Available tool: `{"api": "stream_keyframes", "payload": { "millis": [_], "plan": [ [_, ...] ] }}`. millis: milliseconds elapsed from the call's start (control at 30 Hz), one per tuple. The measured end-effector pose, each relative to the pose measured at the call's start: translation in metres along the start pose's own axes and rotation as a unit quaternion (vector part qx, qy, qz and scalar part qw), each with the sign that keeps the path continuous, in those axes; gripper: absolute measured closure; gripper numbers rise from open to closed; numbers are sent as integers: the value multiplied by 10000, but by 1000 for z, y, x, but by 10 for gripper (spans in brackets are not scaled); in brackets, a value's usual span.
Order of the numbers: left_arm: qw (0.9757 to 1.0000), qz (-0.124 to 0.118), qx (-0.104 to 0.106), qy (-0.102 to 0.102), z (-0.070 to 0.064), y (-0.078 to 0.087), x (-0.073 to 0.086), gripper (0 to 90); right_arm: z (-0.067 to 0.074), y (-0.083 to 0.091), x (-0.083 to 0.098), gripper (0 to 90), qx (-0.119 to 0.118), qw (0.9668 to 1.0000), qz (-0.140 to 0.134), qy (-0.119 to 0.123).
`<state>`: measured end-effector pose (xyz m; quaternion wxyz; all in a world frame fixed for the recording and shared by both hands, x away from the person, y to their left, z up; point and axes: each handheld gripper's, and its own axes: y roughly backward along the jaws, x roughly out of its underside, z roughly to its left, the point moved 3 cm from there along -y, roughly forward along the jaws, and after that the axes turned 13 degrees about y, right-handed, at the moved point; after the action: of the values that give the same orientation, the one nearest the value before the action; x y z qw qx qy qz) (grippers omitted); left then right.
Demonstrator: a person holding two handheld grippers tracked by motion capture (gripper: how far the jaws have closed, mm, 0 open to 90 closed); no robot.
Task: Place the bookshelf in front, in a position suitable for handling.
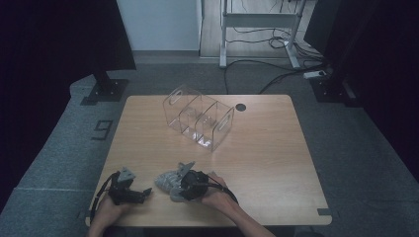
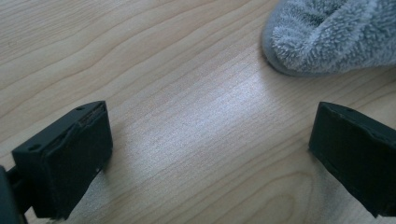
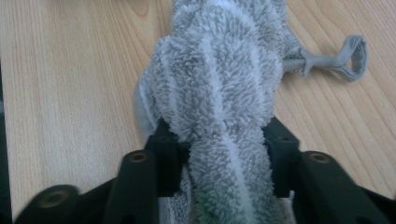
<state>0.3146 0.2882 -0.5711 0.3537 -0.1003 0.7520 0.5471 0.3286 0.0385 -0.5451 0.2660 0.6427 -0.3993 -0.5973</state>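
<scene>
Right gripper [image 3: 219, 154] near the table's [image 1: 276, 148] front edge, its jaws squeezed onto a bunched grey fluffy towel [image 3: 219, 84]; the bulk of the cloth lies on the wood just ahead of the jaws, its hanging loop [image 3: 350, 58] trailing off to one side. Left gripper [image 1: 143, 193] rests close by toward the front left corner, jaws spread wide over bare wood, with the towel's edge just beyond them, not touching. Clear acrylic divider rack [image 1: 197, 117] stands well apart near the back edge.

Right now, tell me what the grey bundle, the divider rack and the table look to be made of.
Grey bundle: fluffy terry or microfibre cloth, looped pile, sewn hanging loop.
Divider rack: clear glossy plastic, probably acrylic; see-through with bright edges.
Table: matte wood-grain top, likely laminate.
</scene>
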Motion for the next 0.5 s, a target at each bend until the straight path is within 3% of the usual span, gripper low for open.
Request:
{"api": "stream_keyframes", "payload": {
  "millis": [67,267,500],
  "plan": [
    [10000,-1,0,0,0,0,0,0,1,2,0,623,19,10000,37,57],
    [10000,-3,-2,0,0,0,0,0,-1,7,-1,641,-109,9999,-82,-88],
    [10000,-3,-2,-4,0,0,0,0,-3,22,-10,643,-124,9997,-226,-33]
  ]
}}
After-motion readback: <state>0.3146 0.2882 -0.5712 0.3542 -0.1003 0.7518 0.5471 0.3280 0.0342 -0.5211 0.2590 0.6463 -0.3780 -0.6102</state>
